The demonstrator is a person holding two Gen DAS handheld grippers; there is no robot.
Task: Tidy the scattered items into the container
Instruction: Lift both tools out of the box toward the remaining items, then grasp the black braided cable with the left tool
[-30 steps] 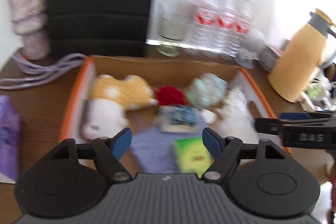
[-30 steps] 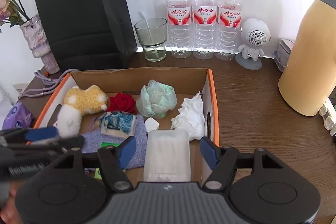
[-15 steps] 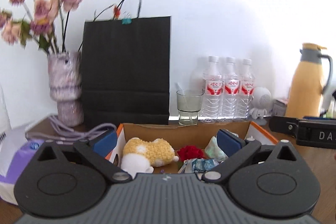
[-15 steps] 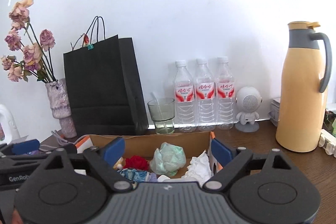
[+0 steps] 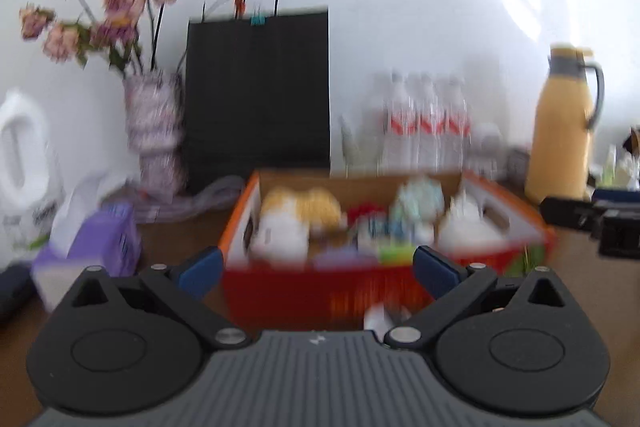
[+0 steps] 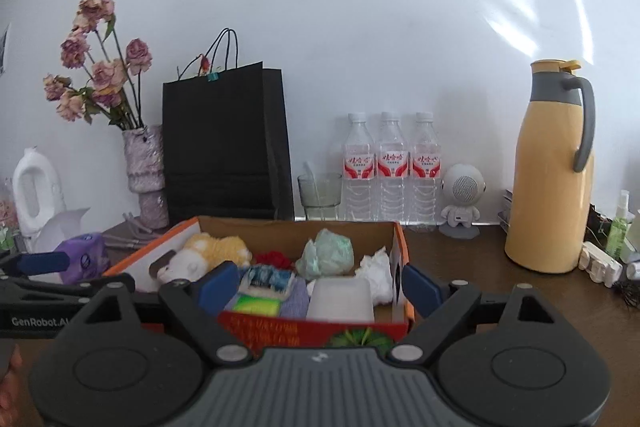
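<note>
The cardboard box (image 6: 396, 247) with orange edges and a red front holds a yellow-and-white plush toy (image 6: 208, 251), a red rose (image 6: 274, 259), a green crumpled bag (image 6: 328, 253), white tissue (image 6: 378, 273), a translucent plastic case (image 6: 340, 301), a green packet (image 6: 256, 305) and a purple cloth (image 6: 296, 301). The box also shows in the blurred left wrist view (image 5: 384, 283). My left gripper (image 5: 316, 269) and right gripper (image 6: 316, 285) are both open and empty, held back from the box's front wall.
A purple tissue pack (image 6: 82, 261) lies left of the box. Behind stand a black paper bag (image 6: 224, 147), a flower vase (image 6: 146, 171), a glass (image 6: 320, 195), three water bottles (image 6: 394, 167), a small white robot figure (image 6: 462, 199) and a yellow thermos (image 6: 550, 179).
Both grippers have pulled back and levelled out, away from the box interior. The box front wall is now in view. Both stay open and empty.
</note>
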